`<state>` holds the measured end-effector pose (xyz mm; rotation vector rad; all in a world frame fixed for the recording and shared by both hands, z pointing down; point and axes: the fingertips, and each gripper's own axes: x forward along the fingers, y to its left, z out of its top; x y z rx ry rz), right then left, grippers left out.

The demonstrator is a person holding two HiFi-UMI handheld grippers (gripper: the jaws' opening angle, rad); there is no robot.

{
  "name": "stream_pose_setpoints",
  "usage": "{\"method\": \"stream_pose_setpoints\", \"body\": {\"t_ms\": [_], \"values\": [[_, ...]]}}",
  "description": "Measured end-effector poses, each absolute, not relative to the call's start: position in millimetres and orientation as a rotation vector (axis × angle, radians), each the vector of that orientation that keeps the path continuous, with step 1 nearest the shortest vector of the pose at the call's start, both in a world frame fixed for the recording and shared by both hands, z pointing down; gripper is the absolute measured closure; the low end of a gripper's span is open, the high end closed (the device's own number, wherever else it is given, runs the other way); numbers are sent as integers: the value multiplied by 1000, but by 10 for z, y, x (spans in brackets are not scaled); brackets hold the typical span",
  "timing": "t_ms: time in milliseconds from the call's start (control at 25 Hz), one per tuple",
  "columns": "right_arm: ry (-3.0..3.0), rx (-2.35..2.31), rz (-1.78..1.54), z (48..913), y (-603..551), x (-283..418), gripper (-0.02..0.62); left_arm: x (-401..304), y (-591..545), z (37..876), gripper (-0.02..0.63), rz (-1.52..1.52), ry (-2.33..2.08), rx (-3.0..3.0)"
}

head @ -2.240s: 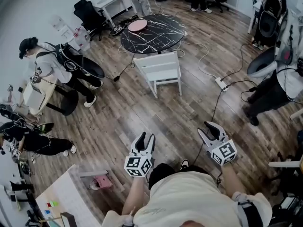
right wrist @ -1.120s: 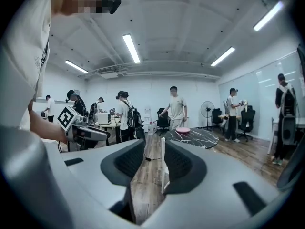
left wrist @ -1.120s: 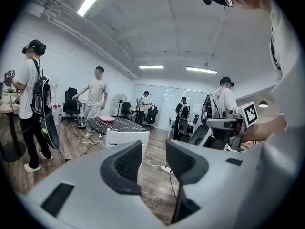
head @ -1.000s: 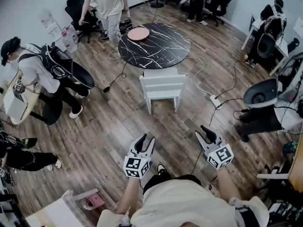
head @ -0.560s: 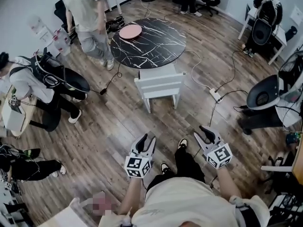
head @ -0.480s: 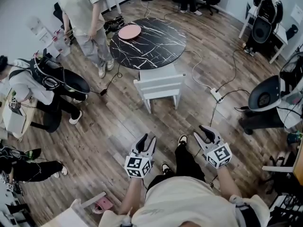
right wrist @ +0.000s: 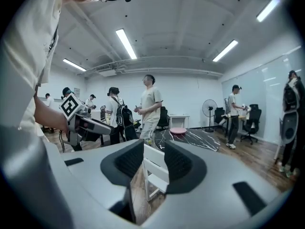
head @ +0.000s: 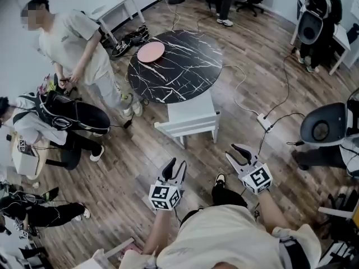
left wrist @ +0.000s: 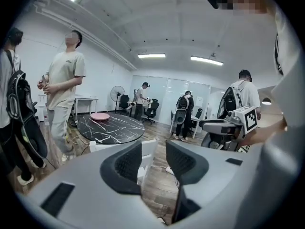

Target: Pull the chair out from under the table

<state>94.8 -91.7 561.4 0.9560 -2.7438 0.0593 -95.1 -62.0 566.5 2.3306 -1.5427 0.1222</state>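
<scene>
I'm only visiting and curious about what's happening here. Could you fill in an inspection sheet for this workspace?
Surface: round black marble table on a wood floor.
Job's things: white chair, seat at the table's edge, untouched.
Clutter: pink plate on the table.
Grippers: left gripper and right gripper open, empty, short of the chair.
Cables: white cord running to a power strip on the floor.
Surroundings: standing person, office chair.

A person [head: 78,43] stands near a pink plate [head: 151,51].
</scene>
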Motion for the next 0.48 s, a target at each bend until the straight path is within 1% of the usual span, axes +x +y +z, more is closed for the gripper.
{"method": "stream_pose_setpoints", "body": {"t_ms": [240, 480], "values": [[-2774, 853, 48, 5597, -1531, 909, 459, -904, -1237, 5536, 434, 115, -1605, 2313], [-2808, 815, 93, 5576, -1881, 837, 458, -875, -1606, 5533, 434, 97, -1621, 2298]]}}
